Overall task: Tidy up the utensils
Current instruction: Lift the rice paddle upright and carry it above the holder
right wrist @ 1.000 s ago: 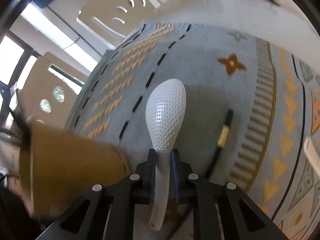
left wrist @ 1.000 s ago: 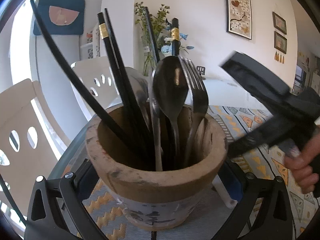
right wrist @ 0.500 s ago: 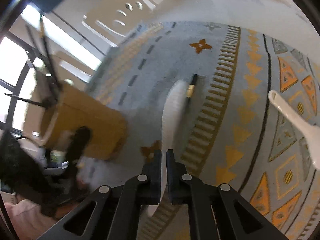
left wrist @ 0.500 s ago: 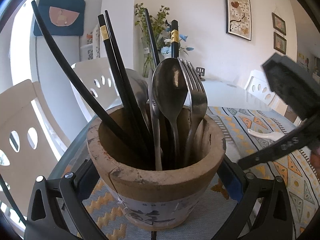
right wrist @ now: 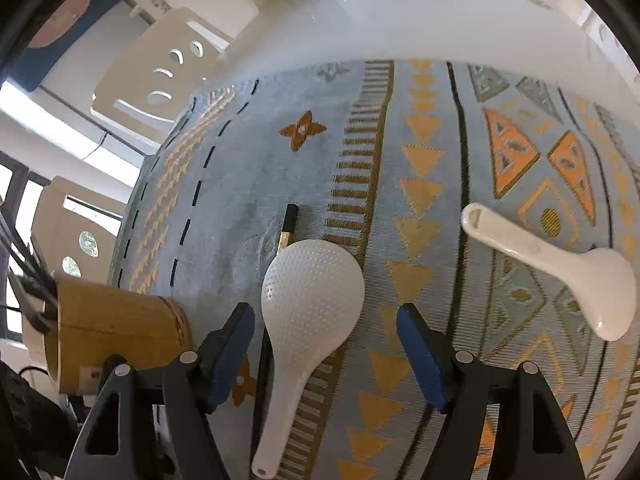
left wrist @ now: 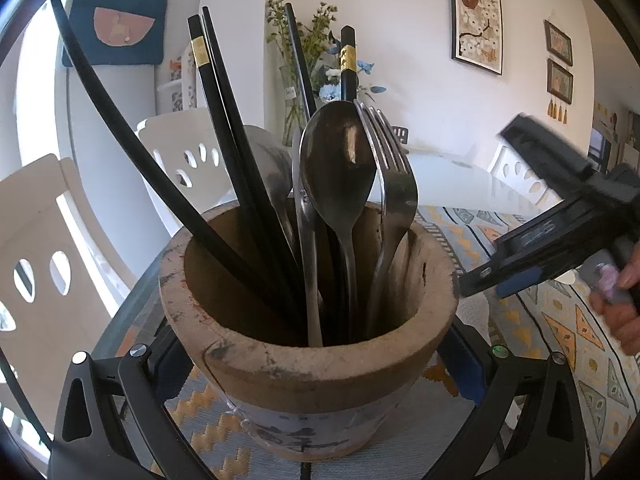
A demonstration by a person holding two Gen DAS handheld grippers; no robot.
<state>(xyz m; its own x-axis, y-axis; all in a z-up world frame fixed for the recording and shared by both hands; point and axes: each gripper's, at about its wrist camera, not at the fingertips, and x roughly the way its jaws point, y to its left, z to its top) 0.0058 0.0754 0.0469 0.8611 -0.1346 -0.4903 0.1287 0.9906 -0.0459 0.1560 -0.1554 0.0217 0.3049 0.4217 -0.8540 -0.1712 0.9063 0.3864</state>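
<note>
A clay pot [left wrist: 312, 368] stands on the patterned mat with black chopsticks [left wrist: 224, 136], metal spoons [left wrist: 340, 176] and a fork [left wrist: 390, 168] upright in it. My left gripper [left wrist: 312, 360] is shut on the pot, one pad against each side. My right gripper [right wrist: 324, 312] has just been opening and is open. A white dimpled rice paddle [right wrist: 312, 292] lies flat on the mat between its fingers, touching neither pad. A black chopstick [right wrist: 289, 224] lies partly under the paddle. The pot [right wrist: 116, 332] is at the left in the right wrist view.
A white ceramic spoon [right wrist: 560, 264] lies on the mat [right wrist: 420, 140] to the right of the paddle. White chairs [left wrist: 40, 240] stand around the glass table. A hand [left wrist: 620, 304] holds the right gripper [left wrist: 552, 240] beside the pot's right side.
The right gripper's jaws went from shut on the paddle's handle to wide apart, and the paddle now lies loose on the mat. The right gripper swung sideways. The pot and left gripper stayed put.
</note>
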